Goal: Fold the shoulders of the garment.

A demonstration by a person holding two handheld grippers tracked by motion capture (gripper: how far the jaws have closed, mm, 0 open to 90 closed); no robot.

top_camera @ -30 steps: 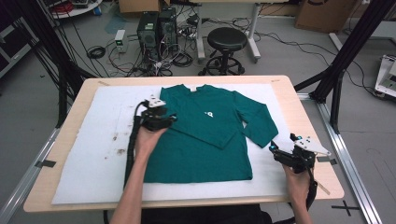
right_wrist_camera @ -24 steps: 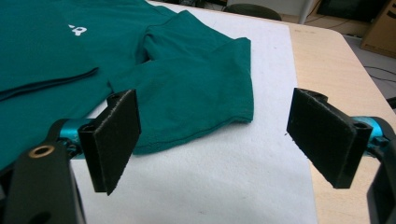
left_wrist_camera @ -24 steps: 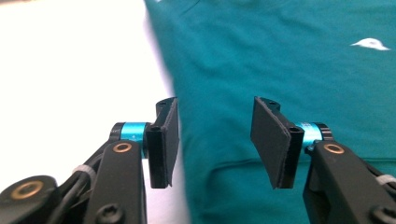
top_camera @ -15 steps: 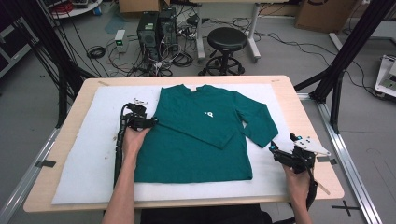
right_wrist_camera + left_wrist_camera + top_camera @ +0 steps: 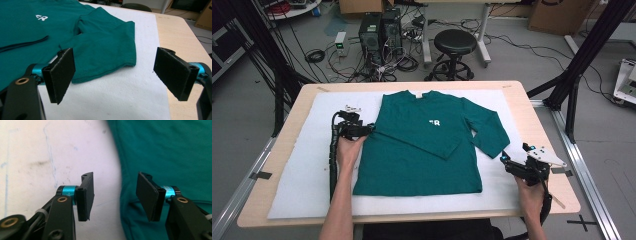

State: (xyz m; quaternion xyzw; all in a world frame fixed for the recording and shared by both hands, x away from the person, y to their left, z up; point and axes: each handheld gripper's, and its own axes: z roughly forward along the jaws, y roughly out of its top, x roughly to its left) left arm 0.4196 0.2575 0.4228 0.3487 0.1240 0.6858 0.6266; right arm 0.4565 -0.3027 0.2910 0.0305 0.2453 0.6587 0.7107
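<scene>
Green shirt (image 5: pixel 427 145) lies flat on the white mat (image 5: pixel 297 190) on the bench, left sleeve folded across. Left hand-held gripper (image 5: pixel 368 129) has just been opening, nothing between. Right hand-held gripper (image 5: pixel 507 161) apart, empty: next, pinch the right cuff (image 5: pixel 110 67) low.

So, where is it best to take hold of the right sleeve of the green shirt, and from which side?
Probably at the cuff of the right sleeve, coming from the table's right side with the right gripper. The sleeve lies flat and angled outward on the white mat, and its cuff edge is free and faces that gripper's open fingers, so one finger could slide under it.
</scene>
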